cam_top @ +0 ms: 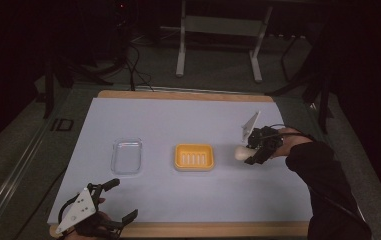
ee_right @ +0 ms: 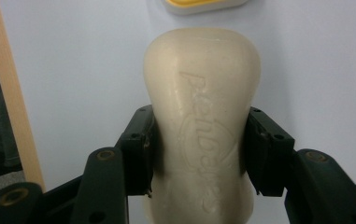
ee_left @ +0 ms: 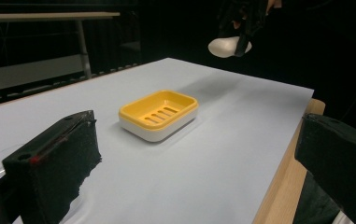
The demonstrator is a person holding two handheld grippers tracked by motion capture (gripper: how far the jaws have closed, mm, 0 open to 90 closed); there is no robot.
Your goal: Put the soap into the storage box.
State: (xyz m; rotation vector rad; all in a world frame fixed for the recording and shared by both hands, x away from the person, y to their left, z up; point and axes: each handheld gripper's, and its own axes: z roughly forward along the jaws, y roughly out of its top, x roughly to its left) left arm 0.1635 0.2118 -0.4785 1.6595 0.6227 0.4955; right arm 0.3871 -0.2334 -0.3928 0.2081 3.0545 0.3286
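Cream soap bar (ee_right: 201, 121) is clamped between the right gripper (cam_top: 250, 151) jaws — pads press on both long sides of the bar, and the jaws stand only as wide as the bar. Embossed lettering on the bar faces the right gripper view; its rounded end sticks out past the jaw tips. High view puts the bar just right of the yellow soap dish (cam_top: 194, 157), apart from it; the left gripper view shows the bar (ee_left: 229, 45) up off the table (cam_top: 178, 120).

Left gripper (cam_top: 120, 200) sits at the near left corner of the table, jaws spread wide, nothing between them — well apart from the dish (ee_left: 159, 114). A clear plastic lid (cam_top: 126, 156) lies flat on the table left of the dish, not touching it.
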